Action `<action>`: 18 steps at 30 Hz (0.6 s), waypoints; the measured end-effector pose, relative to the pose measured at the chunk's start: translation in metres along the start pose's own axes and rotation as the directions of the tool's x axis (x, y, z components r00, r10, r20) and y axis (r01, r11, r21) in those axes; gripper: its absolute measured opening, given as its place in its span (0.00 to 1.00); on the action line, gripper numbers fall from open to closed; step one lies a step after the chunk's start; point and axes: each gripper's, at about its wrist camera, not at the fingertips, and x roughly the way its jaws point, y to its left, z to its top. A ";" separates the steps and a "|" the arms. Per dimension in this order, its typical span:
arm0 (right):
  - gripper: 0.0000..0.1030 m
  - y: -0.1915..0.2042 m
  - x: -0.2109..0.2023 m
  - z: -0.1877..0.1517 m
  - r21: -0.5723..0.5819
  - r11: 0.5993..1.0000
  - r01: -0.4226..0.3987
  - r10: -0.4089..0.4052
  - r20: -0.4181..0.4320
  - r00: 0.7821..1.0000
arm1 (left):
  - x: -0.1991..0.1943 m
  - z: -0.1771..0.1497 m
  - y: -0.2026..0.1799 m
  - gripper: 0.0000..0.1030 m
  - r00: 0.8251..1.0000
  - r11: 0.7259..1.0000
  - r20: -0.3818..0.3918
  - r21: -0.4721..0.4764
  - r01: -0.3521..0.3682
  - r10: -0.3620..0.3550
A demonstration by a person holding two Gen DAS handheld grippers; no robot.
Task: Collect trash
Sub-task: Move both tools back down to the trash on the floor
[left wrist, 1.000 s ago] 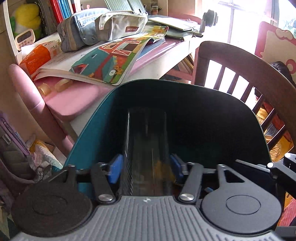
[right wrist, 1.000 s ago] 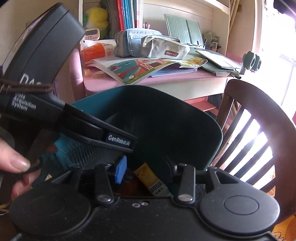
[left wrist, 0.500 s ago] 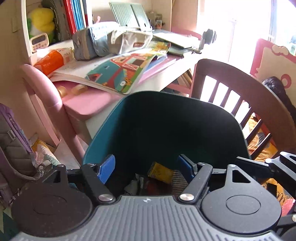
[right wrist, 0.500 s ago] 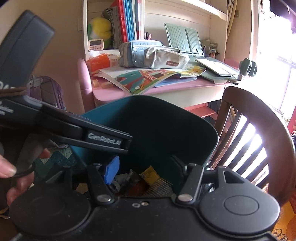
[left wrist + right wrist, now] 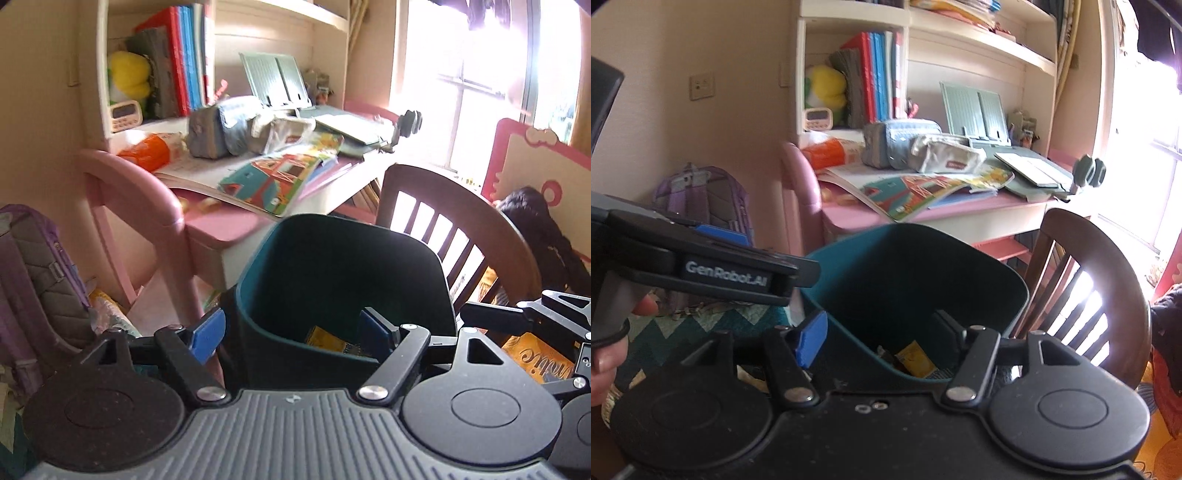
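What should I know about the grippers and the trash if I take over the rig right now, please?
Left gripper: jaws open, empty, above the near rim of the bin.
Right gripper: jaws open, empty, also at the bin's near rim.
Bin: teal, on the floor between the pink desk and the wooden chair.
Done: a yellow wrapper and other scraps lie in the bin.
Left: I see no clear loose trash; check the floor by the purple backpack.
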 end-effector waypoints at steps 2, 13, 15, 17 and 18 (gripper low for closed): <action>0.63 0.008 -0.008 0.001 -0.010 1.000 -0.008 0.008 0.010 1.000 | -0.015 -0.005 0.007 0.77 1.000 1.000 0.015 -0.006 0.001 -0.001; 0.66 0.079 -0.030 -0.005 -0.108 0.987 -0.121 0.124 0.014 0.992 | -0.089 -0.056 0.058 0.80 0.998 0.998 0.058 -0.061 -0.028 0.031; 0.66 0.095 -0.029 -0.007 -0.126 0.980 -0.153 0.155 0.004 0.988 | -0.102 -0.068 0.071 0.80 0.997 0.996 0.062 -0.087 -0.033 0.039; 0.66 0.113 -0.026 -0.010 -0.143 0.973 -0.183 0.184 -0.007 0.983 | -0.114 -0.081 0.087 0.80 0.997 0.993 0.065 -0.106 -0.043 0.050; 0.66 0.121 -0.025 -0.012 -0.150 0.968 -0.200 0.200 -0.013 0.980 | -0.119 -0.087 0.094 0.81 0.996 0.992 0.066 -0.115 -0.048 0.056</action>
